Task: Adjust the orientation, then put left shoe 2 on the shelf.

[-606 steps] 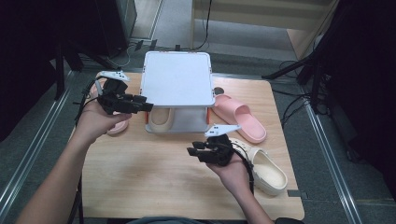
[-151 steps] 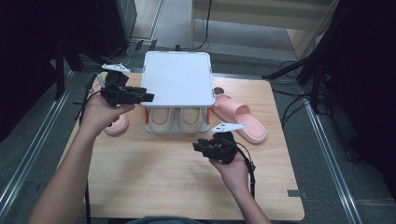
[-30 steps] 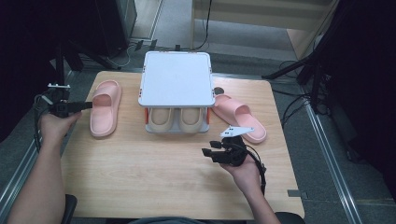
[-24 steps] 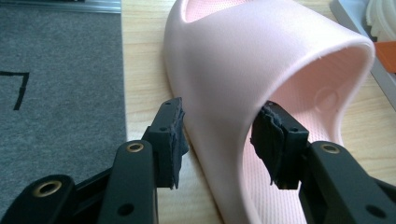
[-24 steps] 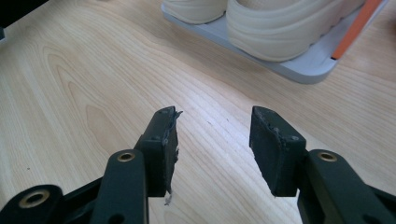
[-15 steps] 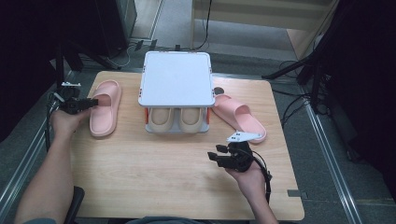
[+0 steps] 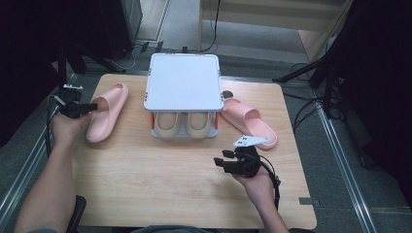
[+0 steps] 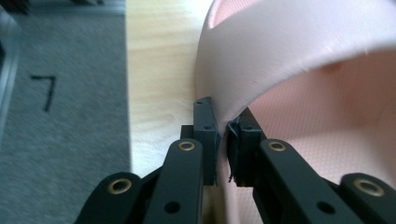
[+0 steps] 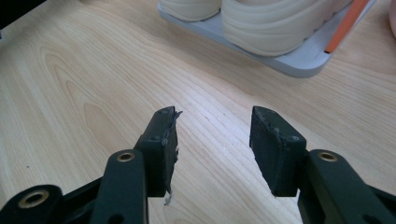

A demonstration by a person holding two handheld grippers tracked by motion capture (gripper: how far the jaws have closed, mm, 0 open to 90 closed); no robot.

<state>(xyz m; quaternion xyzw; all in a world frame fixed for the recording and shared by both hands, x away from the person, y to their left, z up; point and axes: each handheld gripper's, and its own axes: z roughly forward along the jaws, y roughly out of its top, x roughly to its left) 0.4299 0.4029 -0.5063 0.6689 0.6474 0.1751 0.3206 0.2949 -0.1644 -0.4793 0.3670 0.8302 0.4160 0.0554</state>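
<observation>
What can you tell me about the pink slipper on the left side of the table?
The left pink slipper is a soft-looking, foam-like slide with a broad strap and open toe. It lies sole-down and slightly slanted on the wooden table, left of the small white shoe rack and apart from it. The left gripper has just been closing and now pinches the strap's thin edge between its jaws.

Wooden table [image 7: 145,194]: pink slippers [image 7: 107,111], rack [image 7: 183,133]
</observation>
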